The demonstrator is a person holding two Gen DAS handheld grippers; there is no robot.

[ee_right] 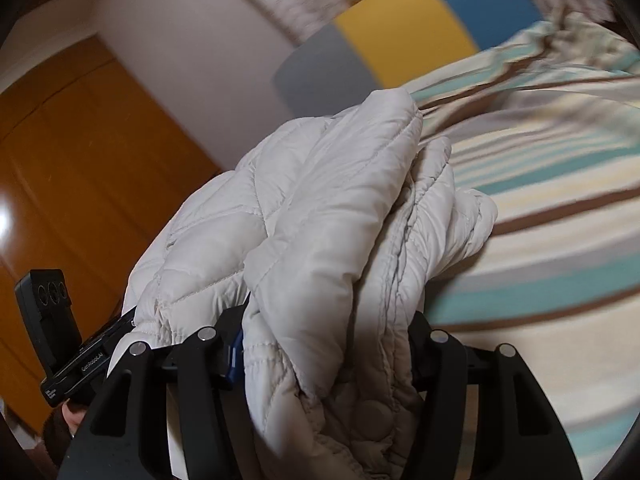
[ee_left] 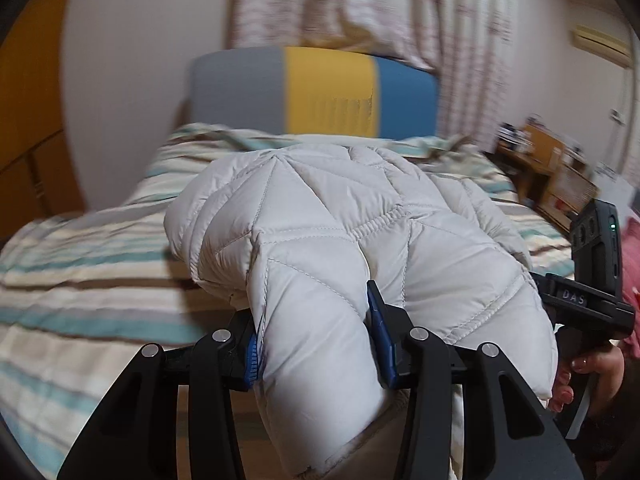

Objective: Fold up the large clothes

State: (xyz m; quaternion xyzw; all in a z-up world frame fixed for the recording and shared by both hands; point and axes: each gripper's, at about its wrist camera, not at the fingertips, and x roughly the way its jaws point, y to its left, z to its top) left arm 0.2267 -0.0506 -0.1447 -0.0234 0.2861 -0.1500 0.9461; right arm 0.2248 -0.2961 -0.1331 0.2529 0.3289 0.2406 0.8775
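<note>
Here, in the left wrist view, the left gripper (ee_left: 316,344) clamps a thick fold of the white quilted puffer jacket (ee_left: 320,220) between its blue-padded fingers (ee_left: 380,332), the padding bulging between and past them. The jacket's bulk hangs forward over the bed's striped cream, teal and brown cover (ee_left: 80,264). Behind stands a grey, yellow and blue headboard (ee_left: 320,92). At the right edge the other black gripper's body and a person's hand (ee_left: 588,364) show.

In the right wrist view, the right gripper (ee_right: 324,344) is closed on a bunched part of the same jacket, snap buttons (ee_right: 372,416) visible low down, above the striped cover. An orange wooden door (ee_right: 80,152) is left.
</note>
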